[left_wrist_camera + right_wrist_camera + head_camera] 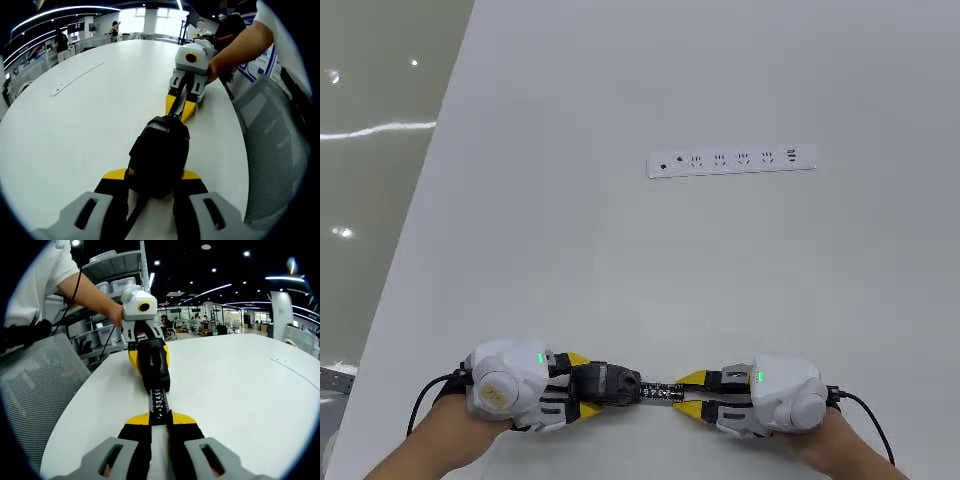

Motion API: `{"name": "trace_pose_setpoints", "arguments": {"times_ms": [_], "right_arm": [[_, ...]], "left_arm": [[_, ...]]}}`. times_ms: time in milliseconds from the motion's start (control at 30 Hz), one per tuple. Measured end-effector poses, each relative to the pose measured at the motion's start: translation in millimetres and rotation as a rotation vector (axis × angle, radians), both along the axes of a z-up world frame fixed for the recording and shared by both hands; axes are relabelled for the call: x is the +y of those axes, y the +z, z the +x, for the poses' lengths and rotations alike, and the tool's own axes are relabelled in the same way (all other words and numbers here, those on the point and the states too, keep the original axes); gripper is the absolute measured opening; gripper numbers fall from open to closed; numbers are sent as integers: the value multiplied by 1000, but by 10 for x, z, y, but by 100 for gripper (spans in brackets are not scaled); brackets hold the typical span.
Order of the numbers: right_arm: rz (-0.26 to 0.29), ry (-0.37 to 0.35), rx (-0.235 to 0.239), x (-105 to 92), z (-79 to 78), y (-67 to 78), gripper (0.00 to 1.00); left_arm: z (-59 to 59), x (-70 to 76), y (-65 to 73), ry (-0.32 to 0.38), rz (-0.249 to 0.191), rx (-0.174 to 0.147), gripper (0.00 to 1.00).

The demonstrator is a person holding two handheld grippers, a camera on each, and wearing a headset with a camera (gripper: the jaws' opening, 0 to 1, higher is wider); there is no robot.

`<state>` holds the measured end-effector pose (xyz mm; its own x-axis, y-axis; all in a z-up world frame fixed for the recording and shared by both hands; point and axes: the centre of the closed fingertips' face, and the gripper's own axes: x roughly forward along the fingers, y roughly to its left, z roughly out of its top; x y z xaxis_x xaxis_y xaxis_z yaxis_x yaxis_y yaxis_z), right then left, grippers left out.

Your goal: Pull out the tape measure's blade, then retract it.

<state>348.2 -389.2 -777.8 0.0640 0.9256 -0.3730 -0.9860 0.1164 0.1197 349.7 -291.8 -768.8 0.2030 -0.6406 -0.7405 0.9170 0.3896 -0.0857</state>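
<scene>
A black tape measure (pixel 604 384) lies low over the white table (pixel 650 250) near its front edge, with my left gripper (pixel 582 385) shut on its case (pixel 159 155). A short stretch of black blade with white numerals (pixel 660 391) runs out of the case to the right. My right gripper (pixel 692 393) is shut on the blade's end (pixel 159 407). In the right gripper view the case (pixel 153 362) sits close ahead, with the left gripper (pixel 141 347) behind it. The left gripper view has the right gripper (pixel 181 106) pinching the blade just past the case.
A white power strip (pixel 731 161) lies flat in the middle of the table, far from both grippers. The table's left edge (pixel 410 230) drops to a grey floor. A mesh chair (pixel 272 150) stands by the table's near edge. Cables trail from both grippers.
</scene>
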Motion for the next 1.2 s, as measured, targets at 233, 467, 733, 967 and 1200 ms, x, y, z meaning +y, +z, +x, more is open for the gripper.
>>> {"name": "trace_pose_setpoints", "arguments": {"times_ms": [233,467,733,967,1200], "right_arm": [[1,-4,2,-37,-2,-3,11],[3,-12,6,-88,-3,-3,11],[4,-22,11,-143,1,-1,11],[4,-30,11,-198,-4,2,11],[4,-36,17,-232,-3,3,11]], "left_arm": [[-1,1,-6,-1,1,-1,30],[-2,-3,-3,-1,0,0,30],[-4,-8,0,1,-1,0,30],[-4,-12,1,2,-2,-1,30],[-5,-13,5,2,-2,1,30]]}}
